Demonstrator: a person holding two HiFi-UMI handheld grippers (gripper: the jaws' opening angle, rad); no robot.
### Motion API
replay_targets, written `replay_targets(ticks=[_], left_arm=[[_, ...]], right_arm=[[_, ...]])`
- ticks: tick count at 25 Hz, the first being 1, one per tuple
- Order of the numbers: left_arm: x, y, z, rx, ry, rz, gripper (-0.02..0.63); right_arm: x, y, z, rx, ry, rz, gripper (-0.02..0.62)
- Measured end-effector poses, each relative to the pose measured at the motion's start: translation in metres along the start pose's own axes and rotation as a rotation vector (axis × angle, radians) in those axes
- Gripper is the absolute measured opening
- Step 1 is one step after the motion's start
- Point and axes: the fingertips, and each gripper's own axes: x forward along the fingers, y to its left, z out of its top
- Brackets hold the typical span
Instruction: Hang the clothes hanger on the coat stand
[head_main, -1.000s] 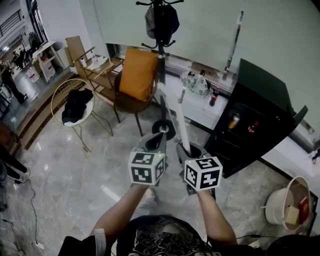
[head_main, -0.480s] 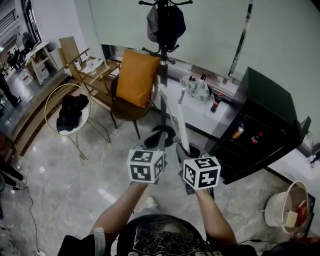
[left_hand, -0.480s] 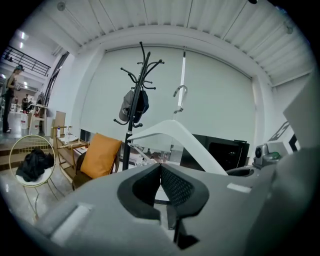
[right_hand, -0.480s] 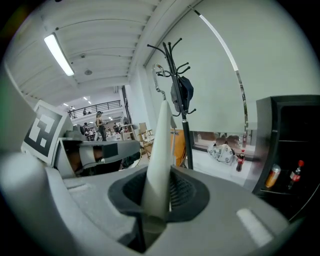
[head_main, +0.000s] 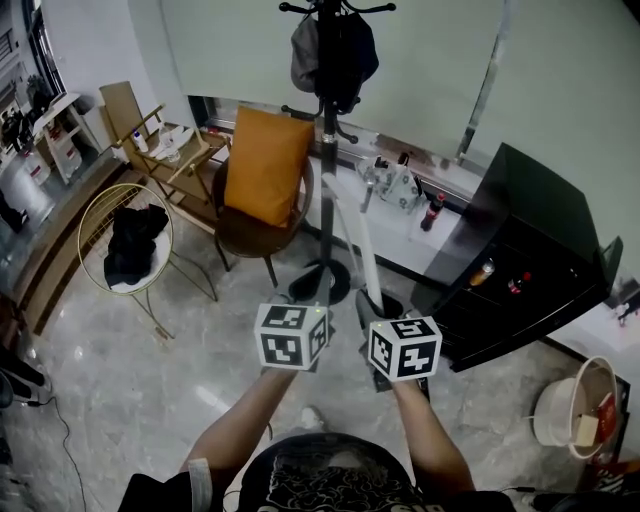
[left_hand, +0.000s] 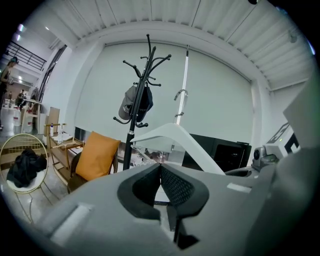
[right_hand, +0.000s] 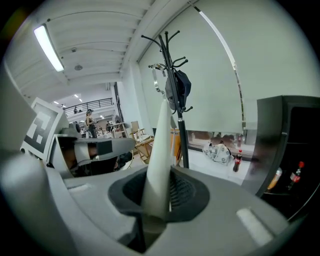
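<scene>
Black metal coat stand (head_main: 329, 130) at 12 o'clock in head view; white plastic clothes hanger (head_main: 359, 240) slants up toward it, not hung, one arm end clamped in right gripper (right_hand: 159, 187) jaws; left gripper (left_hand: 160, 167) at its 9 o'clock, jaws closed together, empty.

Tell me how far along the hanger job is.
Done: the right gripper has the white hanger clamped by one arm. In hand: it is held up facing the coat stand, apart from it. To do: hooking it over a peg. The left gripper is shut and empty.
</scene>
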Motion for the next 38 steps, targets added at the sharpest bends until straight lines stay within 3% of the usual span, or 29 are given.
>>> replay_targets(ticks=[14,38], left_arm=[[0.032,0.043,0.015,0.028,0.008,-0.07,0.006],[0.153,0.079,0.027,0.023,0.056,-0.059,0.006]], right_arm=[[0.059,-0.008,0.014,0.004,0.015,-0.11,0.069],[0.152,-0.09,0.03,-0.031,0.094,-0.163,0.069]])
